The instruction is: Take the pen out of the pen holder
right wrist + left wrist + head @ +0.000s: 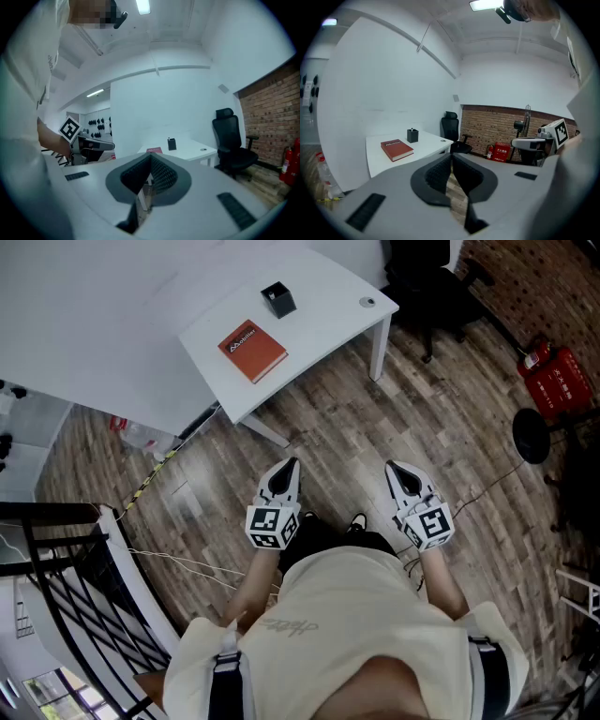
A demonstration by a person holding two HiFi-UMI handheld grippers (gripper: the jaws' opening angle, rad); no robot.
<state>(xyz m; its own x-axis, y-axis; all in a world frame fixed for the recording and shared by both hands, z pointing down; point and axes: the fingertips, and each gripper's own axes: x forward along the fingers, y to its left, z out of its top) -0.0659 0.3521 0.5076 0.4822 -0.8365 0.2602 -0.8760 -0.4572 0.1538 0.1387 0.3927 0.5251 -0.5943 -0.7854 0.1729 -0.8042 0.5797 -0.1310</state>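
A small black pen holder (278, 298) stands on the far part of a white table (328, 306), with a red book (252, 351) lying closer to me. The pen itself is too small to make out. Both grippers hang over the wooden floor in front of my body, well short of the table. My left gripper (292, 465) is shut with nothing in it, and my right gripper (393, 467) is shut and empty too. The left gripper view shows the pen holder (412, 135) and the book (396, 149) far beyond the shut left gripper (451, 157). The right gripper view shows the pen holder (171, 144) beyond the right gripper (151, 157).
A black office chair (427, 282) stands at the table's right end. A red box (558, 381) and a black round stand (532, 435) are at the right, by a brick wall. Black railings (56, 587) run along the lower left. A small round object (367, 302) lies on the table's right corner.
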